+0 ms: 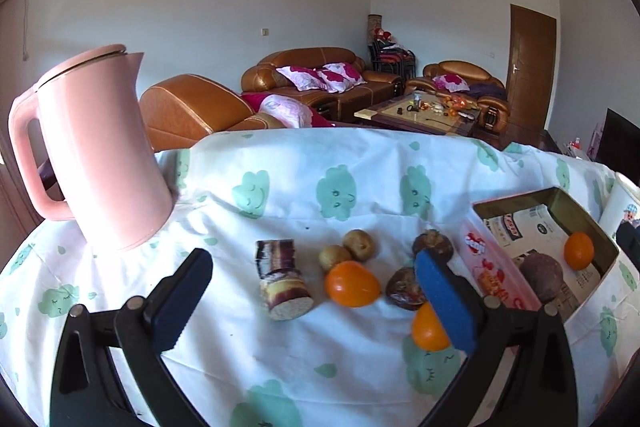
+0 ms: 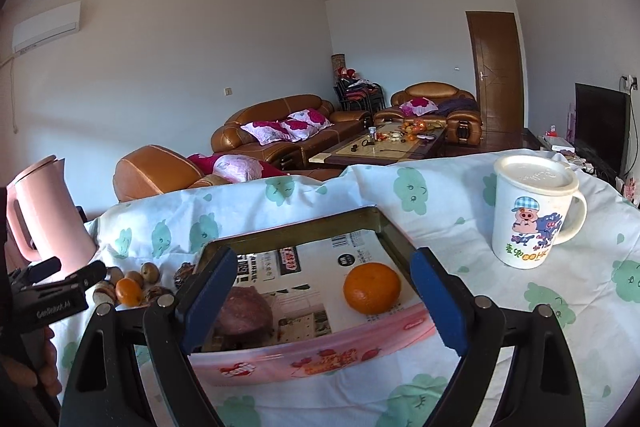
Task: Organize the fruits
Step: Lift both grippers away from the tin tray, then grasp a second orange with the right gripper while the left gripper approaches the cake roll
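Observation:
Loose fruit lies on the cloth-covered table: a sugarcane piece (image 1: 282,281), an orange (image 1: 352,283), a second orange (image 1: 427,327) partly behind my finger, two small brown fruits (image 1: 347,251) and two dark wrinkled fruits (image 1: 406,287). My left gripper (image 1: 316,303) is open and empty just in front of them. A pink box (image 2: 320,357) holds an orange (image 2: 372,287) and a dark purple fruit (image 2: 244,311). My right gripper (image 2: 322,301) is open and empty, hovering over the box's near side. The box also shows in the left wrist view (image 1: 500,281).
A pink kettle (image 1: 96,155) stands at the table's back left. A lidded cartoon mug (image 2: 532,211) stands right of the box. The left gripper (image 2: 48,291) shows at the left edge of the right wrist view. Sofas and a coffee table lie beyond the table.

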Demonstrator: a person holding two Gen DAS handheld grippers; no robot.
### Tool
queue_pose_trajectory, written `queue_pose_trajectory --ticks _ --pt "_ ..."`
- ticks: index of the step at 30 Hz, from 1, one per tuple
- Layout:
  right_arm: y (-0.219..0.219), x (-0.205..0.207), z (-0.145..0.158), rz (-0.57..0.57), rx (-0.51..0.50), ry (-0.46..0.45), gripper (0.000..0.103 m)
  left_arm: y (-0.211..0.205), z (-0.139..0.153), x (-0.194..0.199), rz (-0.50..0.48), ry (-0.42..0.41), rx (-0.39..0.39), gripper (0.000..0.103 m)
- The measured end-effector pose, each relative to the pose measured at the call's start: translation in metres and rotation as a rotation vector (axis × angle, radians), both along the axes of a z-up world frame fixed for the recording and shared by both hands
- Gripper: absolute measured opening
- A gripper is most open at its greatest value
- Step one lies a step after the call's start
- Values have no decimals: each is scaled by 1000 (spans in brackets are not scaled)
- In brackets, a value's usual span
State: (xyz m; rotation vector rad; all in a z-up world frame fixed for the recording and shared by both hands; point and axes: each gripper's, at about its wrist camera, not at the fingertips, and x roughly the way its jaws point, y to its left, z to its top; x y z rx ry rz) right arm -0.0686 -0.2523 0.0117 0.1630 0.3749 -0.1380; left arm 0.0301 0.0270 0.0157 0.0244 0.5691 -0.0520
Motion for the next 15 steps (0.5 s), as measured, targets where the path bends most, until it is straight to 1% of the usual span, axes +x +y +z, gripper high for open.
queue_pose_trajectory --ticks 3,7,11,12,13,14,15 --pt "24 -3 0 44 -31 8 89 20 0 4 29 8 -10 103" --pt "58 -7 3 123 -56 -4 89 46 1 10 98 15 -6 103" --pt "95 1 0 223 -53 36 89 72 0 18 180 31 -15 103" --pt "106 4 -1 252 -51 52 87 78 -1 20 198 38 -17 103" --pt "115 8 -3 279 -53 69 79 85 -2 22 214 46 -22 103" --pt "125 12 -5 301 -62 90 74 90 -3 24 229 55 -28 103" --pt "135 18 -8 322 -74 116 65 95 -4 26 240 62 -36 103"
